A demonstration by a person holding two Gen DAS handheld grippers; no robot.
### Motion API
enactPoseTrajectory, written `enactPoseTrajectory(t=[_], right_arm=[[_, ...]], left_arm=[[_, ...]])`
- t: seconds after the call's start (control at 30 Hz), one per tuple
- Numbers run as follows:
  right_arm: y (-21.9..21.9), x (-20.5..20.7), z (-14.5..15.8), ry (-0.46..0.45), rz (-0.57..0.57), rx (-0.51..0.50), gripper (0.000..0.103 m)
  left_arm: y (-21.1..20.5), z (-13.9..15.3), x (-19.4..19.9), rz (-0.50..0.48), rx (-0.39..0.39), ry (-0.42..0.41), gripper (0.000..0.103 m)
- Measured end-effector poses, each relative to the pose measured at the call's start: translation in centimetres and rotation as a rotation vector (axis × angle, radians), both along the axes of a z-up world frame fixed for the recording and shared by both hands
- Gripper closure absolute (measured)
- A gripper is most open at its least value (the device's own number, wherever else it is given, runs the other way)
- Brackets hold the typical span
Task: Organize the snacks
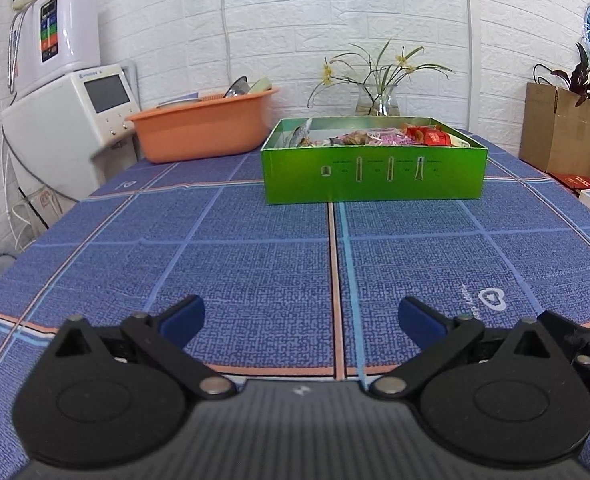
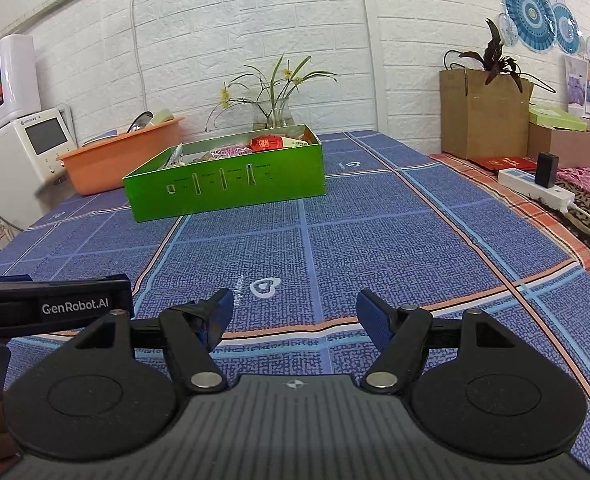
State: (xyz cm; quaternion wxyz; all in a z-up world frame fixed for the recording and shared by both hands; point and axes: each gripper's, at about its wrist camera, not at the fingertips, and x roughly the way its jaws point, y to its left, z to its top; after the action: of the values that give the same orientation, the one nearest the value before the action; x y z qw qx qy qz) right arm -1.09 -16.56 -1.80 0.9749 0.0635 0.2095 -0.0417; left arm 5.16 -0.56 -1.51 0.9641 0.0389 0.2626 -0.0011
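Snacks [image 1: 379,137] sit heaped in the open green box [image 1: 375,176] at the far middle of the blue checked tablecloth [image 1: 255,248] — packets in red, pink and brown, jumbled rather than sorted as far as I can tell from here. No packet lies loose on the cloth in either view, so the gathering looks done, though whether any arranging inside the box remains I can't judge. The left gripper [image 1: 301,316] and the right gripper [image 2: 291,312] hover low near the table's front edge, side by side, each with jaws spread apart and nothing between them. The box stands well ahead of both — straight on for the left, ahead and to the left for the right.
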Motion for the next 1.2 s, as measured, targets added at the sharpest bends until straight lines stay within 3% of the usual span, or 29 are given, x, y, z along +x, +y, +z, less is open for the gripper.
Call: enactPoseTrajectory(t=[1.2], right_arm=[[-0.3,0.2,-0.3,0.032,-0.022,-0.015,0.0]], left_arm=[[0.1,-0.8,0.0,-0.016,-0.054,0.033,0.0]])
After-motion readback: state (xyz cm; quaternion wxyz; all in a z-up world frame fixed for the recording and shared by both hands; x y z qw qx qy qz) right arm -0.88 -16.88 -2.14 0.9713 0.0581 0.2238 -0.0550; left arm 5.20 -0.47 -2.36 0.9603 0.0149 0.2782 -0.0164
